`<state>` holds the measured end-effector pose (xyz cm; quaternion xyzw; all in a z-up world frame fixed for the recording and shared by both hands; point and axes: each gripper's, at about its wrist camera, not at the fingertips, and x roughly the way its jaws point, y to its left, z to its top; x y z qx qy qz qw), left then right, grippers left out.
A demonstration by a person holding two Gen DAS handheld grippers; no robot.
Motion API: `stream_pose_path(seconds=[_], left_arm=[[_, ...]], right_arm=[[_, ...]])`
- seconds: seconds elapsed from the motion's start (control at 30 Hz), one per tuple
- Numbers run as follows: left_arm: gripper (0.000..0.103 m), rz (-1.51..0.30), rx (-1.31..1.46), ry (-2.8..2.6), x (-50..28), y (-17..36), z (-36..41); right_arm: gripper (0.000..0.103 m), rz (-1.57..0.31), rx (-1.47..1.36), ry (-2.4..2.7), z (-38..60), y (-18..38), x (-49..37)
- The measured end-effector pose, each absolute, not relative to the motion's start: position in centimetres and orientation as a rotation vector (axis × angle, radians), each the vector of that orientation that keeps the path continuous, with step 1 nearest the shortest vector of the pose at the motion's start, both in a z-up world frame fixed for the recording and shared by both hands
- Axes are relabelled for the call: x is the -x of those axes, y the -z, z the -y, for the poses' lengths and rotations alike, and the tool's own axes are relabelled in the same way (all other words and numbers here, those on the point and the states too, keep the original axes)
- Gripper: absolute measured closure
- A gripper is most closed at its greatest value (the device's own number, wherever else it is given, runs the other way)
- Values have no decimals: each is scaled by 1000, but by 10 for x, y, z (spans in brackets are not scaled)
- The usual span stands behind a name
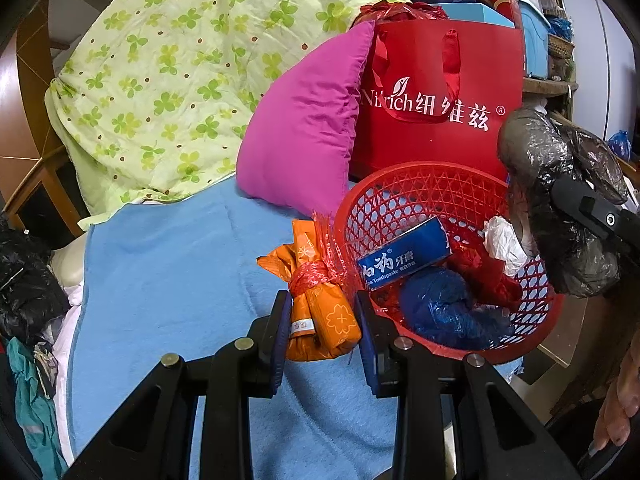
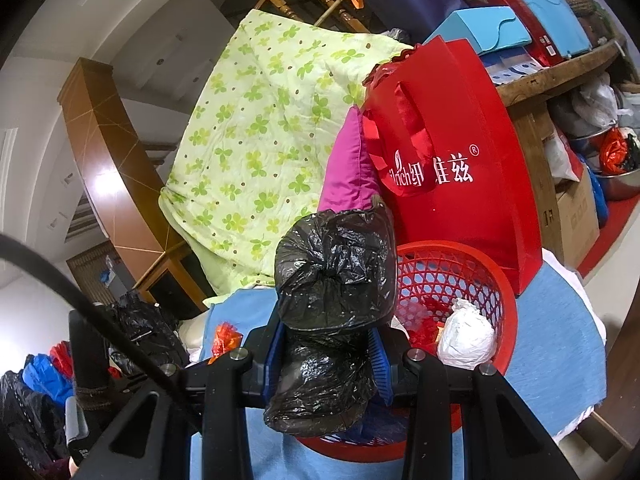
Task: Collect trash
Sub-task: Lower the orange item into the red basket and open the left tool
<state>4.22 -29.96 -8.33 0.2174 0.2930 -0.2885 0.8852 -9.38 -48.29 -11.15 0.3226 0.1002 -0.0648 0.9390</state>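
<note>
Black plastic bundle clenched in right tool above red basket, left tool gripping orange packet beside it

My tongs near red basket. Orange packet, flower marks. Black bag. Quilt pale green, clover leaves. Pink pillow.

The basket sits on the blanket. In it lie a box, a wad and a bag. A packet lies on the blanket, touching the basket's left side, between the left gripper's fingers. A bundle hangs over the basket's near rim, in the right gripper. Behind the basket stands a tote. A pillow leans left of the tote. A quilt is piled left of the pillow.
</note>
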Motion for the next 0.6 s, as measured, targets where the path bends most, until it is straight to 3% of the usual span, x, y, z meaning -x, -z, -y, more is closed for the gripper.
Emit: stream_pose_path(seconds=[0.6], left_arm=[[69,-590,-362,766,-53,63,322]], right_arm=[[63,-158,-802,223,518,125,117]])
